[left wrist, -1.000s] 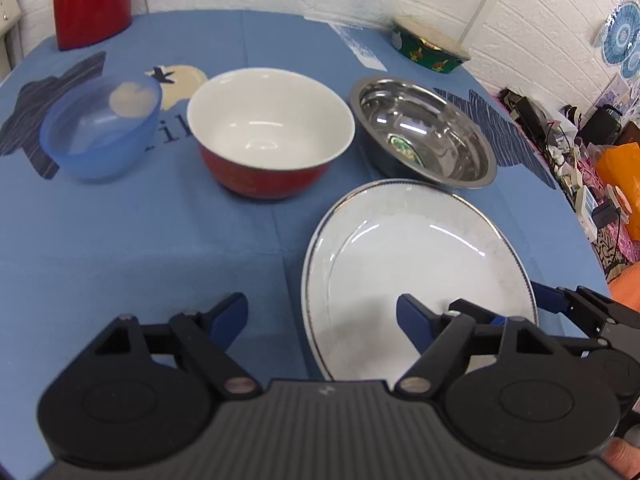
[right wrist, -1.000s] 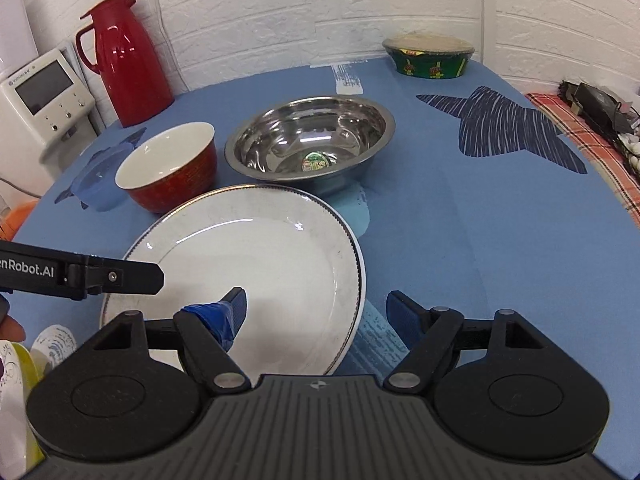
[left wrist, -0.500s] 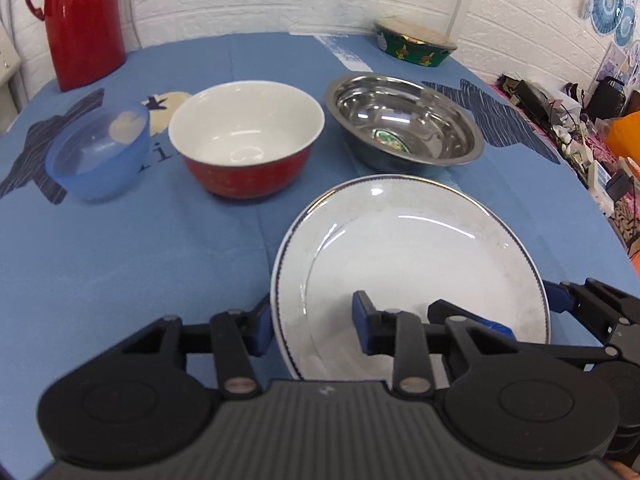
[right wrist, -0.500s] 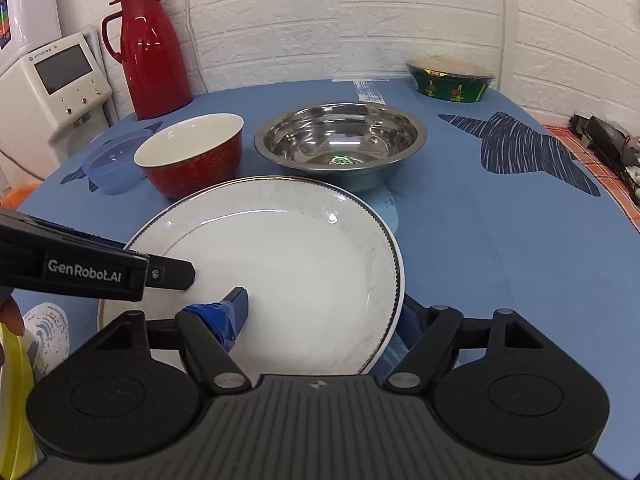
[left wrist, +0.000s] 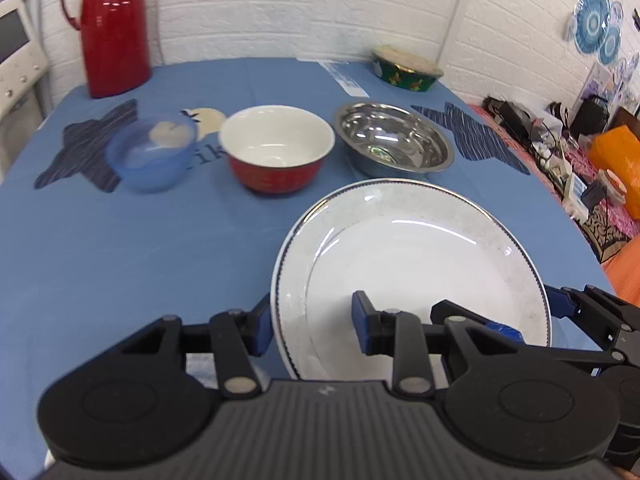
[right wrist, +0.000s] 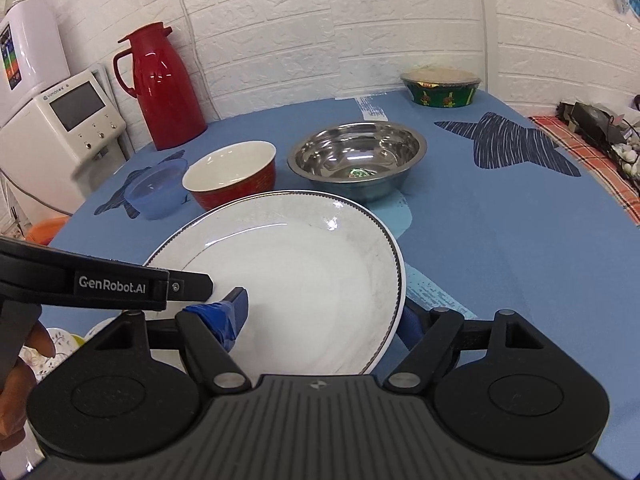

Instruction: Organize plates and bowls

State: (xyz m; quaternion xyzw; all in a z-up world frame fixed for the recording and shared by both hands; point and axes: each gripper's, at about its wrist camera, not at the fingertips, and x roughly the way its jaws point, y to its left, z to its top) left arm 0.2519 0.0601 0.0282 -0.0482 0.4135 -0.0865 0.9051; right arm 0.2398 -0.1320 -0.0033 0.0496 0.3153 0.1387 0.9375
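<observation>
A white plate (left wrist: 400,260) with a dark beaded rim is carried between both grippers, raised a little over the blue tablecloth. My left gripper (left wrist: 310,322) is shut on its left rim, one pad outside the edge and one on the plate's face. My right gripper (right wrist: 324,312) grips the plate (right wrist: 300,260) at its right side: the taped finger lies on the face and the other finger sits under the rim, with the jaws standing wide. Behind the plate stand a red bowl (left wrist: 276,152) with a white inside, a steel bowl (left wrist: 392,148) and a small blue bowl (left wrist: 152,156).
A red thermos jug (left wrist: 116,28) stands at the back left of the round table (left wrist: 100,260), and a green lidded bowl (left wrist: 406,70) at the back right. A white appliance (right wrist: 72,120) stands beyond the table's left edge. Clutter lies off the right edge.
My left gripper closed onto the plate's left rim. Both grippers then rose and drew back with the plate, so it has left the cloth and the bowls look farther away.
</observation>
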